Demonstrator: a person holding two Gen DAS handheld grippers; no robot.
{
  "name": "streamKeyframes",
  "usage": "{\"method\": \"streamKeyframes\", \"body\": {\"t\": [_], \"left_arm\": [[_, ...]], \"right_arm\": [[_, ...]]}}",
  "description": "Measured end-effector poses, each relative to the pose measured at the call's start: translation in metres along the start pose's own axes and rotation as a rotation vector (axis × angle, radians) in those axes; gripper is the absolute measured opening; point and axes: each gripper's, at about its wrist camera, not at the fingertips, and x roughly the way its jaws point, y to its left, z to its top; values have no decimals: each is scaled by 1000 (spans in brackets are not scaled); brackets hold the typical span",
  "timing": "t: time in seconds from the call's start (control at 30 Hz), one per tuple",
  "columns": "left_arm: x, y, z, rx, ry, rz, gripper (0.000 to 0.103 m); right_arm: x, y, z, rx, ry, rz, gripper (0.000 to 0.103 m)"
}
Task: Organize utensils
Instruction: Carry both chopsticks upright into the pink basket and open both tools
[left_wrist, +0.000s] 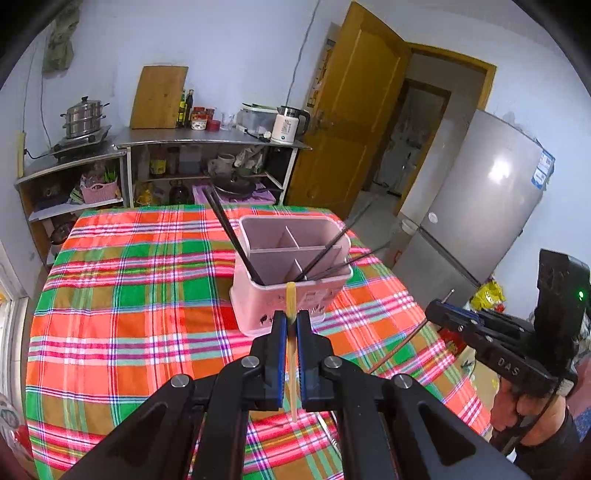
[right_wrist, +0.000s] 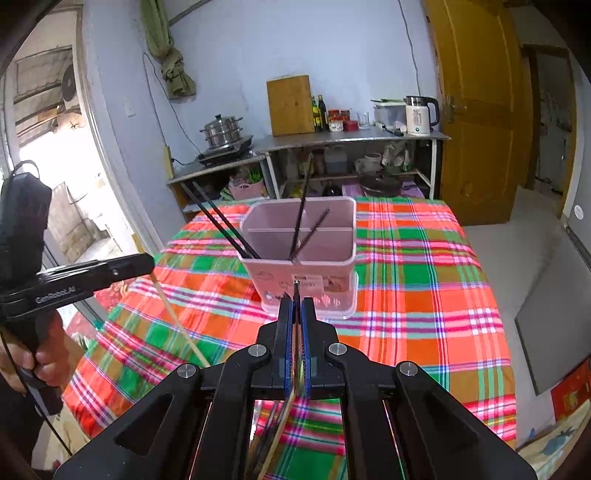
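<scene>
On the table: a red, green and orange plaid tablecloth (left_wrist: 147, 295) is spread from edge to edge.
Holder: a pink divided utensil caddy (left_wrist: 291, 291) is stood near the middle of the table, toward its far edge.
Already sorted: several black chopsticks (left_wrist: 232, 236) are leaned in the caddy's compartments, some to the left, some to the right.
Left gripper (left_wrist: 290, 319): closed on a pale wooden chopstick (left_wrist: 291, 354), which is held just short of the caddy's near wall, its tip level with the rim.
Right gripper (right_wrist: 296, 304): closed on a thin dark metal-tipped chopstick (right_wrist: 296, 288), likewise pointed at the caddy from the near side; more sticks seem to be trailed beneath it.
Progress: judged well under way.
Left to do: both held sticks are not yet dropped in.
</scene>
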Motion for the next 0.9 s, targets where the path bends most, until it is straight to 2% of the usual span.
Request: {"method": "streamKeyframes", "body": {"t": [0.17, 0.53, 0.73, 0.9], "left_arm": [[-5, 2, 24, -32, -32, 0, 5], [-13, -6, 98, -20, -141, 13, 5], [2, -5, 122, -1, -160, 30, 5], [23, 5, 130, -6, -155, 37, 5]], "right_arm": [[-8, 7, 21, -4, -48, 24, 4], [-17, 26, 84, -19, -191, 52, 4], [-1, 25, 104, 4, -224, 50, 4], [14, 21, 111, 19, -232, 41, 4]]}}
